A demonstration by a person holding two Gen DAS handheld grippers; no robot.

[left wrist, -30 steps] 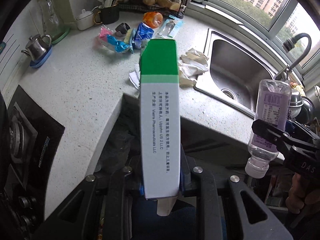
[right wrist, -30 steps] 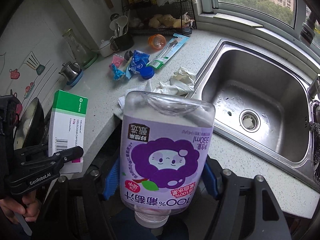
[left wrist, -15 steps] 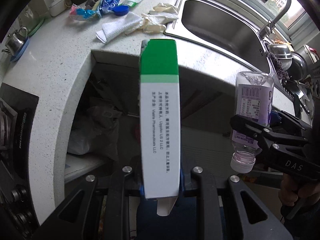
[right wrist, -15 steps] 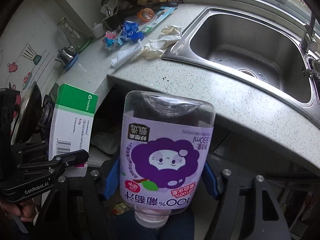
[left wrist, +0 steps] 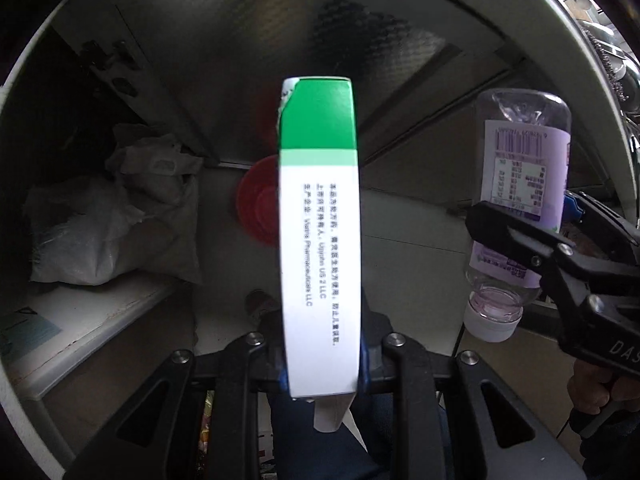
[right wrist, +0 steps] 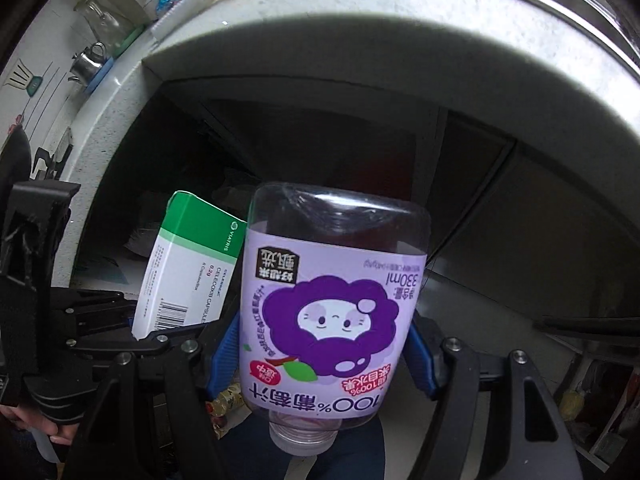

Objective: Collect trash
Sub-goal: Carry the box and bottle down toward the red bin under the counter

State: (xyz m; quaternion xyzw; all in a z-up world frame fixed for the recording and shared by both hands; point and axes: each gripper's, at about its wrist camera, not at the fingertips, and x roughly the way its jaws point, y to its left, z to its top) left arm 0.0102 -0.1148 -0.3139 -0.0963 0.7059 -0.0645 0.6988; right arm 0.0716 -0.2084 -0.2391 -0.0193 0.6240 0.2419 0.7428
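Note:
My left gripper [left wrist: 322,364] is shut on a green and white medicine box [left wrist: 320,240], which stands up between the jaws in the middle of the left wrist view. My right gripper [right wrist: 324,356] is shut on an empty juice bottle [right wrist: 328,300] with a purple label, held with its white cap towards the camera. Each wrist view also catches the other hand's load: the bottle [left wrist: 520,168] in the right gripper [left wrist: 540,240] at the right, and the box [right wrist: 192,264] in the left gripper [right wrist: 132,332] at the left. Both grippers point down into the open space under the counter.
The speckled countertop edge [right wrist: 360,32] arches overhead. In the dark cupboard below, crumpled white bags [left wrist: 116,216] lie on a pale shelf [left wrist: 80,320] at the left. A red round object [left wrist: 258,204] sits behind the box. A kettle [right wrist: 86,64] stands on the counter's far left.
Both grippers have dropped from above the counter to below its edge. The sink and the counter litter have left the left wrist view. Box and bottle stay gripped.

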